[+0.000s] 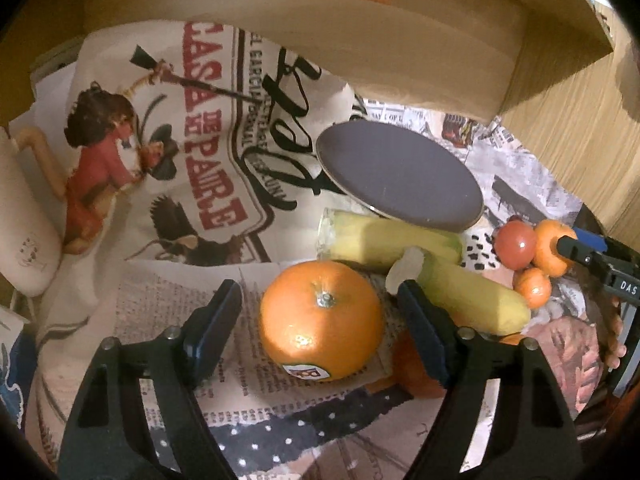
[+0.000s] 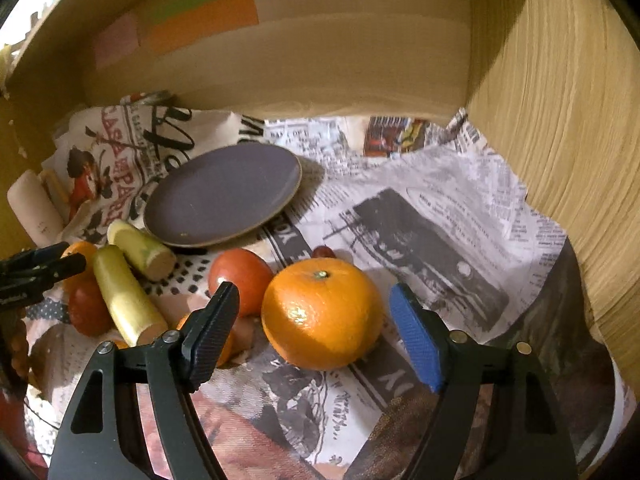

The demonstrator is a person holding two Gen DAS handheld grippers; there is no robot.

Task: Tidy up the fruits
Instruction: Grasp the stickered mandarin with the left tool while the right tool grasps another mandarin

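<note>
My left gripper (image 1: 320, 320) is spread wide around a stickered orange (image 1: 320, 320) on the newsprint (image 1: 168, 312), not touching. My right gripper (image 2: 314, 312) likewise straddles another orange (image 2: 322, 314), below the plate (image 2: 224, 194).

The orange (image 2: 322, 314) has a glossy, finely dimpled peel, and so does the stickered orange (image 1: 320, 320). The tomato (image 2: 240, 280) looks smooth and shiny. The purple plate (image 2: 224, 194) has a matt glaze with a bare rim. Crumpled printed newspaper (image 2: 440, 216) covers the desk. The far wall (image 2: 320, 52) is matt, grained wood. One blue pad (image 2: 416, 344) looks like textured rubber.
</note>
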